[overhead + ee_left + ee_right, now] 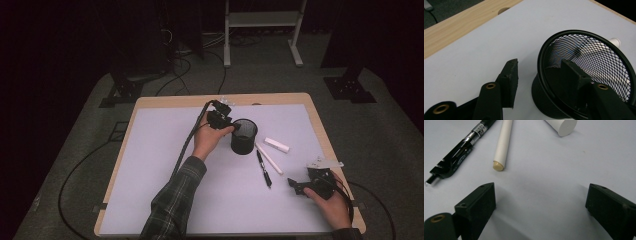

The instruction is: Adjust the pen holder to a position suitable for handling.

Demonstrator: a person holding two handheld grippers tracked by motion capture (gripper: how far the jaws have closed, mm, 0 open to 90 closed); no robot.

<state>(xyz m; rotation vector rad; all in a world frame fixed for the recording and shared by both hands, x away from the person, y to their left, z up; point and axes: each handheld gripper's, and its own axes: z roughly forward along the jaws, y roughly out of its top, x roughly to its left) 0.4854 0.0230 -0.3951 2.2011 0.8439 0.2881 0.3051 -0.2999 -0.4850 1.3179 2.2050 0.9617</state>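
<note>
Nearest us, our right gripper rests at the counter's near right corner, fingers spread wide over bare white sheet, holding nothing. Ahead of it lie a black pen, a white stick and a short white cylinder. Our left gripper straddles the rim of the black mesh cup, upright mid-counter: one finger inside the wall, the other outside with a gap, so not yet clamped. We judge the step is gripping the cup; close squarely on the wall, low enough that the mesh neither tips nor slides.
</note>
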